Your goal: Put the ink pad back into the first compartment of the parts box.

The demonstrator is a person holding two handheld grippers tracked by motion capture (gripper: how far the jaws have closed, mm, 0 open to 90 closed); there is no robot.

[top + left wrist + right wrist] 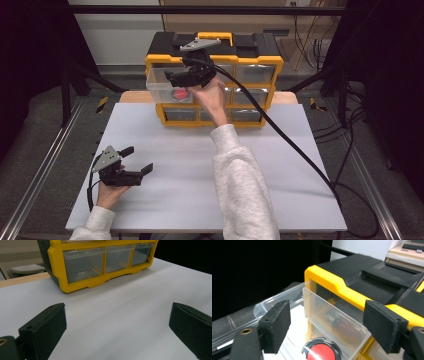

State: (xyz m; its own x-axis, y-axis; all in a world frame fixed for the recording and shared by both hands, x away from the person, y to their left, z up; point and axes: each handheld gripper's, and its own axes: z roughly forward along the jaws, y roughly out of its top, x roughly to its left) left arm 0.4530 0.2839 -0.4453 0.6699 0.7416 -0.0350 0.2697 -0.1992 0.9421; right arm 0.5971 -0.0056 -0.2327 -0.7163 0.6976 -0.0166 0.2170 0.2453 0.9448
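One clear drawer [162,82] already stands pulled out of the yellow organizer [260,62] with the red-capped tin [322,352] lying inside, right gripper [327,327] open-jawed just above it, so grasping seems left; left gripper [136,161] idles open over the surface [280,190].

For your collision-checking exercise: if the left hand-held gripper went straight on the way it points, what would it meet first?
Probably the yellow drawer cabinet, after bare white table; its open jaws point there, though depth is unclear.
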